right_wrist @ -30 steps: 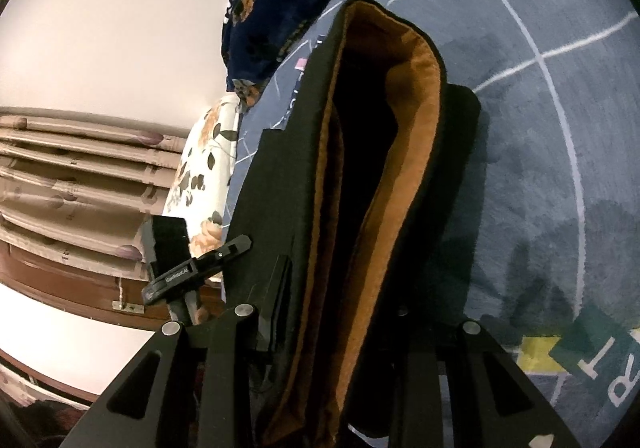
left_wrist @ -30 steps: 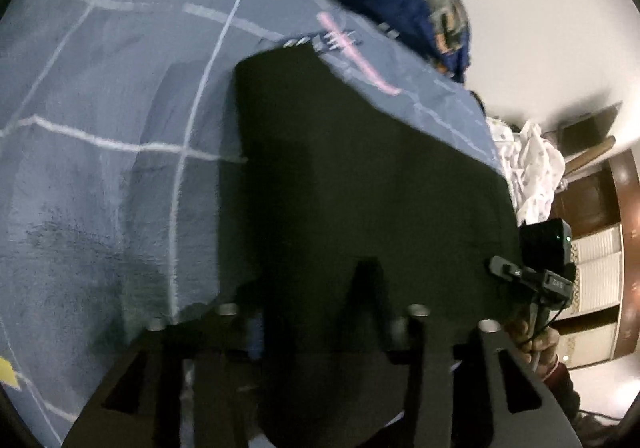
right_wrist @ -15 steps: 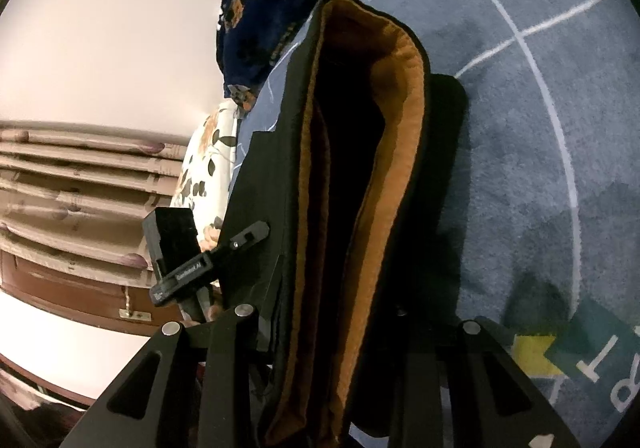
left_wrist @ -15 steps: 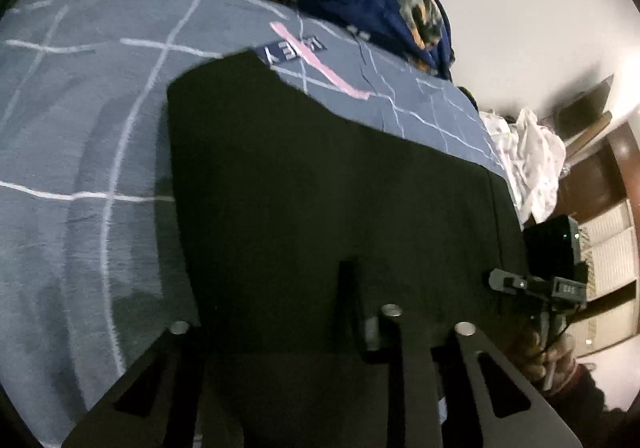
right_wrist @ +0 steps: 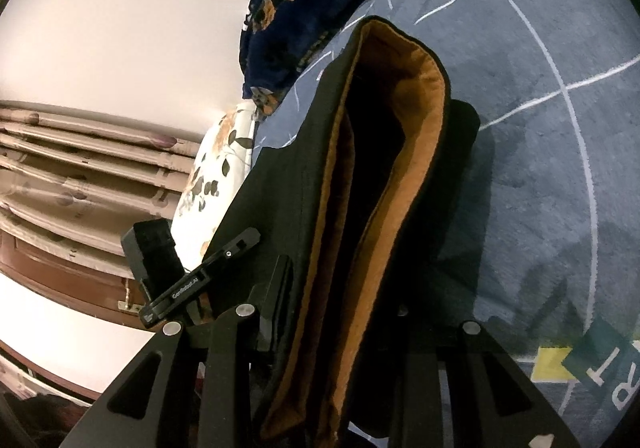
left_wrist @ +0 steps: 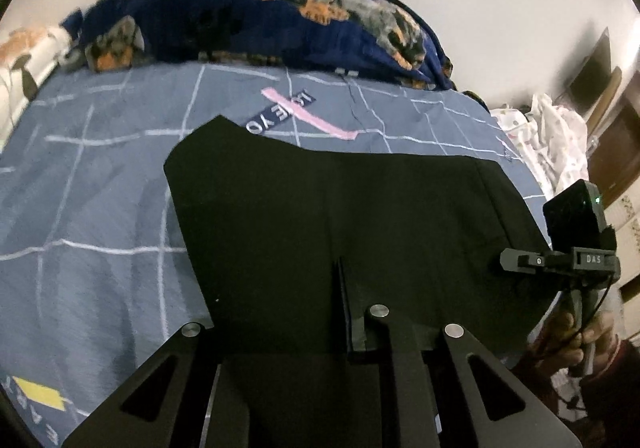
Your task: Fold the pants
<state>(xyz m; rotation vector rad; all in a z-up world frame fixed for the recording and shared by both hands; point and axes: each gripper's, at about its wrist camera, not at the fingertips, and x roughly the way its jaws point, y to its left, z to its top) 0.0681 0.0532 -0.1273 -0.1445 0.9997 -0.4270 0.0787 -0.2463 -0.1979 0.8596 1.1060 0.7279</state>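
The black pants (left_wrist: pixel 340 215) hang as a folded panel above a blue checked bedsheet (left_wrist: pixel 80 207). My left gripper (left_wrist: pixel 304 312) is shut on their near edge. In the right wrist view the pants (right_wrist: pixel 288 207) show a brown inner lining (right_wrist: pixel 416 151) at the open waistband, and my right gripper (right_wrist: pixel 328 312) is shut on that end. The right gripper also shows in the left wrist view (left_wrist: pixel 560 260), at the right edge of the cloth. The left gripper also shows in the right wrist view (right_wrist: pixel 200 276).
A dark blue floral blanket (left_wrist: pixel 256 19) lies piled at the head of the bed. A floral pillow (right_wrist: pixel 216 175) and a wooden headboard (right_wrist: pixel 60 187) are to the left. White clothes (left_wrist: pixel 548 143) lie heaped at the right by wooden furniture.
The left gripper has tilted up and swung along the bed with the pants; the blanket and wall have come into view. The right view has barely shifted.
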